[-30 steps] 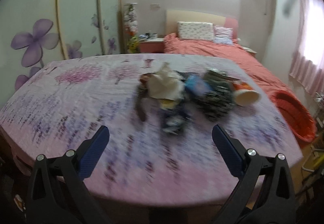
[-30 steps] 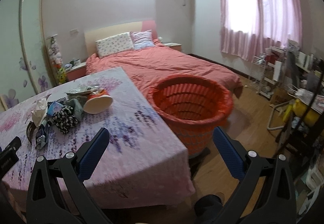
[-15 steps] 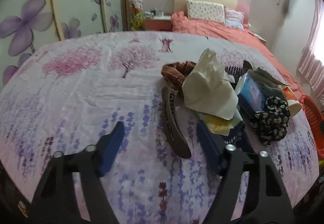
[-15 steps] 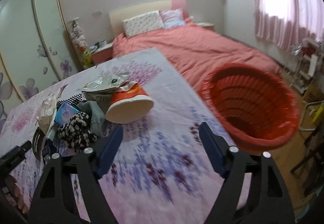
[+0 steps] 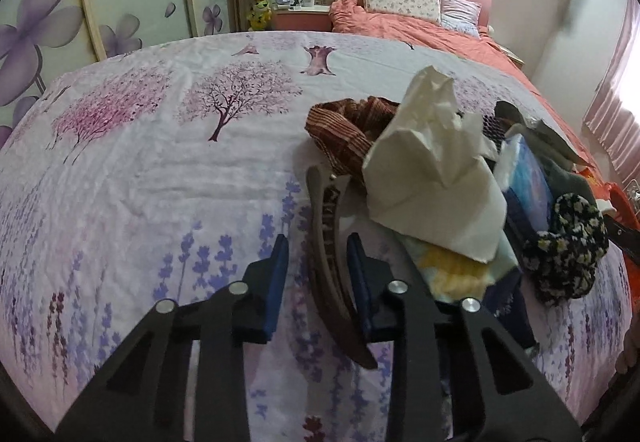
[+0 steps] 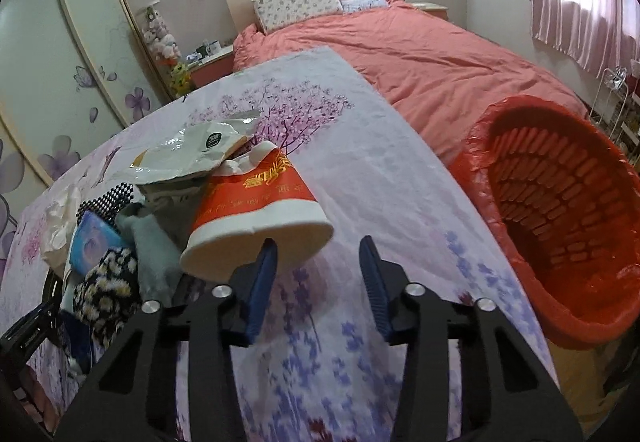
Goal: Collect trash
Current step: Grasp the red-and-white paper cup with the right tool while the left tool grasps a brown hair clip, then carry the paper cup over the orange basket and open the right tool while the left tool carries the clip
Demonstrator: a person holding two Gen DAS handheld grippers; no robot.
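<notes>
Trash lies heaped on a table under a floral cloth [image 5: 160, 170]. In the left wrist view, a curved grey-brown strip [image 5: 326, 242] lies between the fingers of my left gripper [image 5: 318, 246]. The jaws are closing; the left pad stands clear of the strip. A crumpled white tissue [image 5: 432, 170] tops the pile beside it. In the right wrist view, a red and white paper bowl [image 6: 256, 202] lies on its side. My right gripper [image 6: 318, 244] is closing with the bowl's rim at its left fingertip and a gap on the right. A red basket [image 6: 560, 226] stands to the right.
The pile also holds a brown striped cloth [image 5: 344, 126], a blue packet [image 5: 528, 182], a black floral cloth [image 5: 568, 242] and a white foil wrapper [image 6: 192, 154]. A bed with a coral cover [image 6: 420, 54] lies behind. Flowered wardrobe doors [image 5: 120, 2] stand left.
Both grippers came forward and down to the pile while their jaws narrowed. The left one now straddles the curved strip; the right one swung from the basket to the bowl's rim.
</notes>
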